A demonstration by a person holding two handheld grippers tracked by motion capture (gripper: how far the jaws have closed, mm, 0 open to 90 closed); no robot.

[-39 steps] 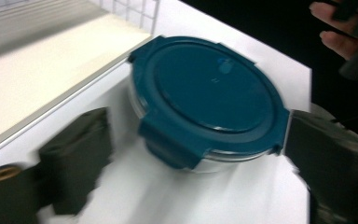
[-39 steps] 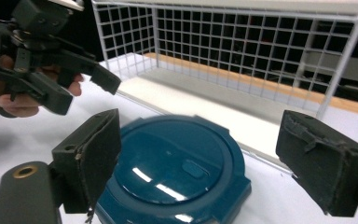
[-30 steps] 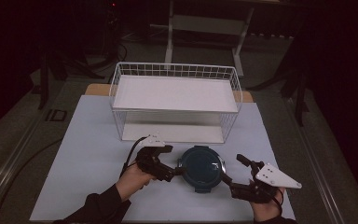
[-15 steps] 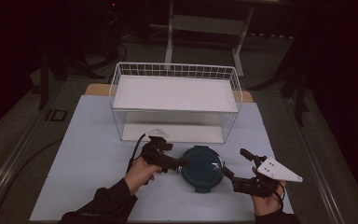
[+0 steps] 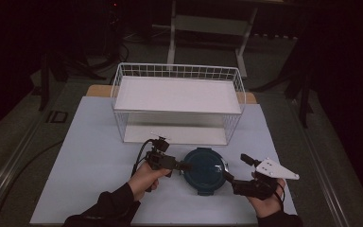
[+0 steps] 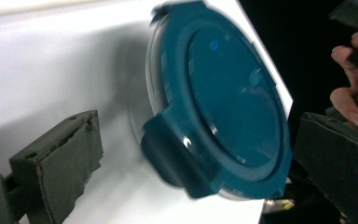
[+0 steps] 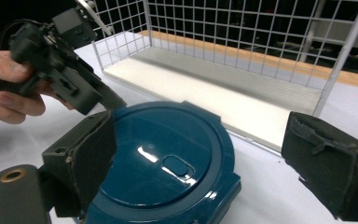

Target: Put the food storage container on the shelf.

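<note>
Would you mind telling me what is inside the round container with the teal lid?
That cannot be seen. The teal lid sits on the round container, covering its top. Its clear wall shows blurred below the rim in the left gripper view, with no contents discernible.

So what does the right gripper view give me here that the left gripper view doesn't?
The right gripper view adds the white wire rack behind the container, plus the left gripper at the lid's far edge. The left gripper view instead adds a side latch tab on the lid, with fingers of the other hand beyond. Both share the round teal lidded container on the white table, framed by open black jaws.
</note>
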